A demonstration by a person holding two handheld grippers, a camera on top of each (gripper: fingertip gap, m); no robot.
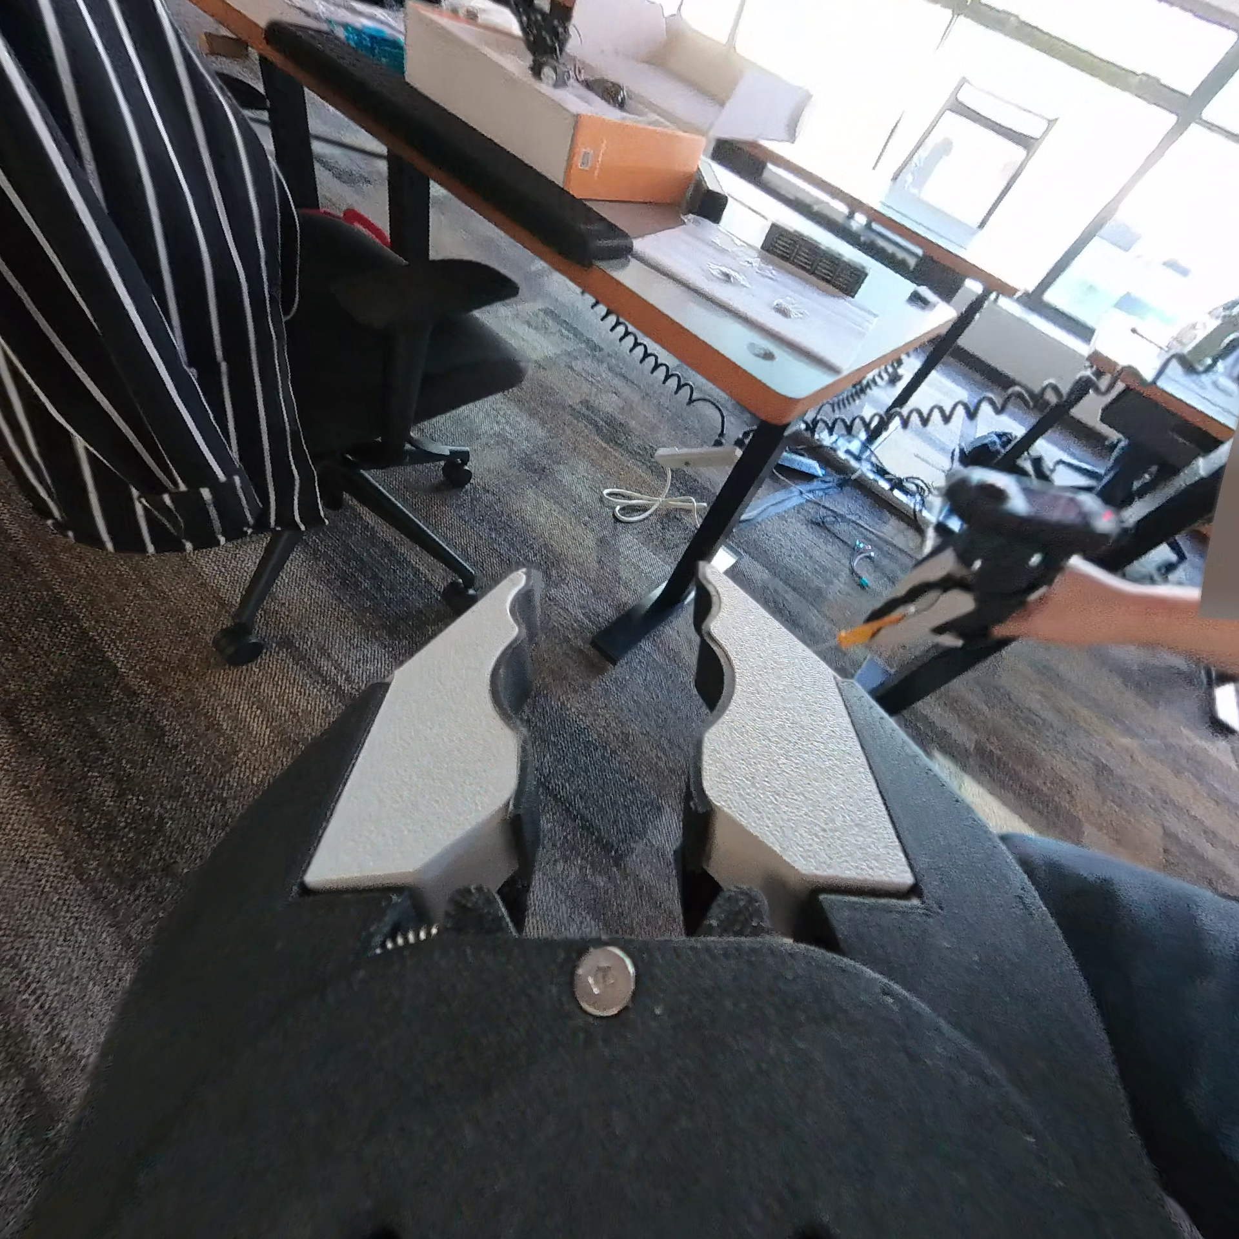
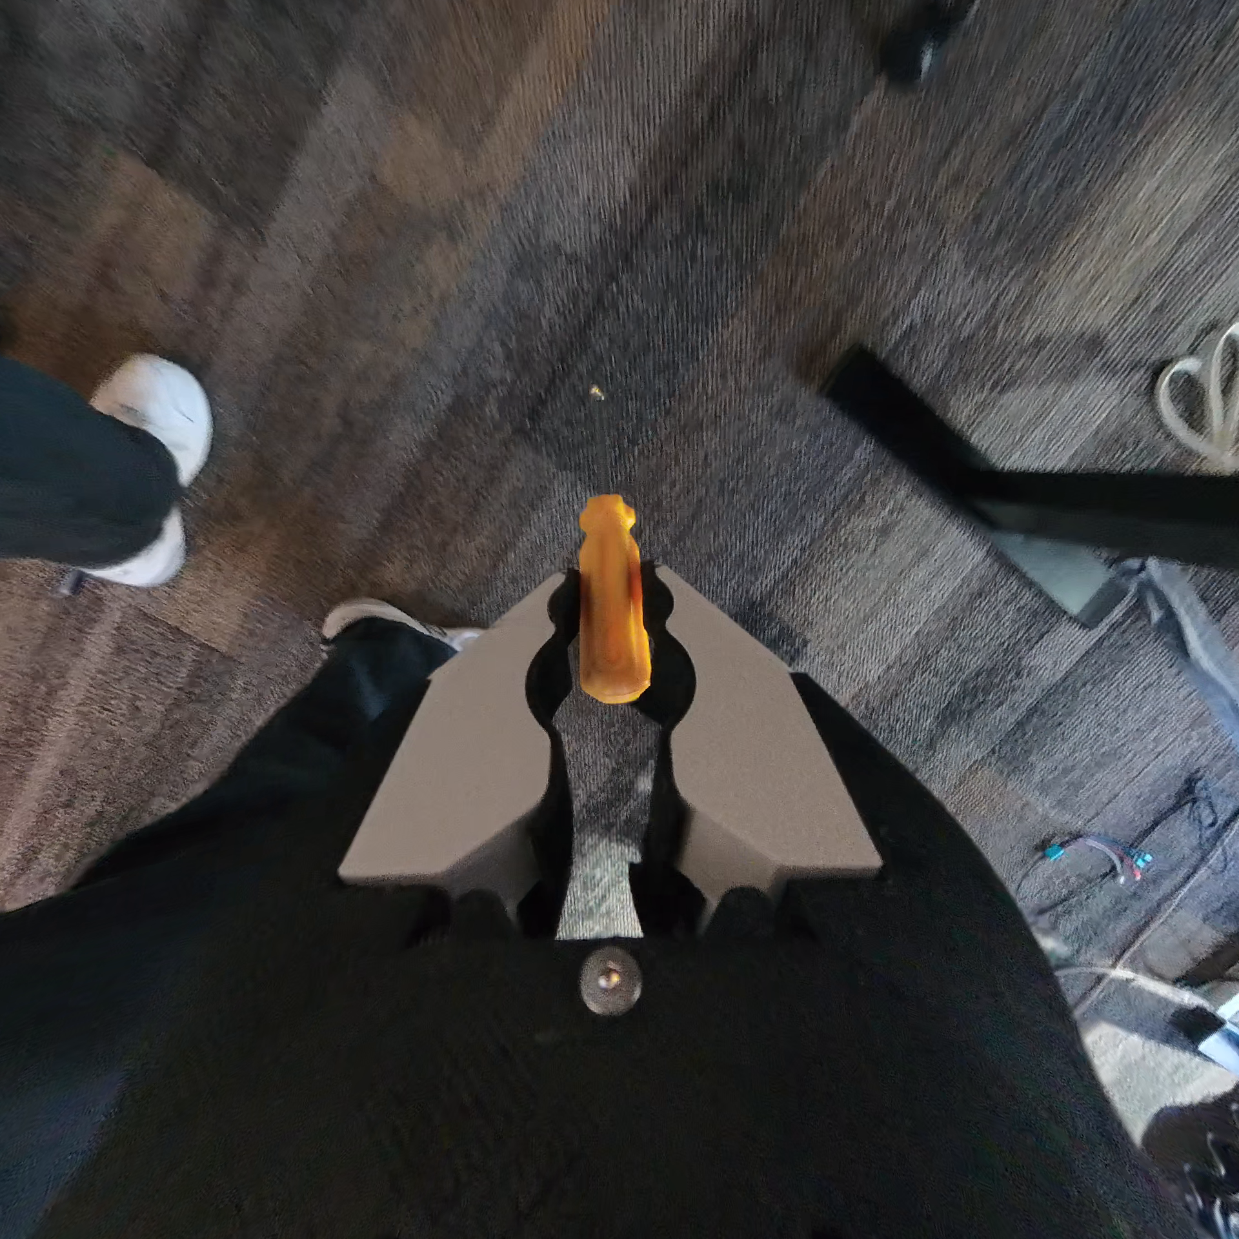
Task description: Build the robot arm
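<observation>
My right gripper point(image 2: 609, 578) is shut on a small amber-orange handle point(image 2: 609, 603), likely a screwdriver, pointing down at the carpet point(image 2: 670, 302). A thin shaft runs from the handle to a tip point(image 2: 595, 392). In the left wrist view the right gripper point(image 1: 892, 617) shows at the far right, held by a hand point(image 1: 1099, 607), with the orange handle point(image 1: 861, 633) sticking out. My left gripper point(image 1: 617, 590) is open and empty, held above the carpet point(image 1: 576, 751) near a desk leg foot point(image 1: 643, 617).
A desk point(image 1: 771, 348) with an orange-edged top bears an open cardboard box point(image 1: 603, 134) and a black bar point(image 1: 436, 134). A black office chair point(image 1: 375, 375) carries a striped garment point(image 1: 134, 268). Coiled cables point(image 1: 938, 409) and a white cable point(image 1: 643, 503) lie about. White shoes point(image 2: 161, 416) stand at left. Left tips to right tips: about 45 cm.
</observation>
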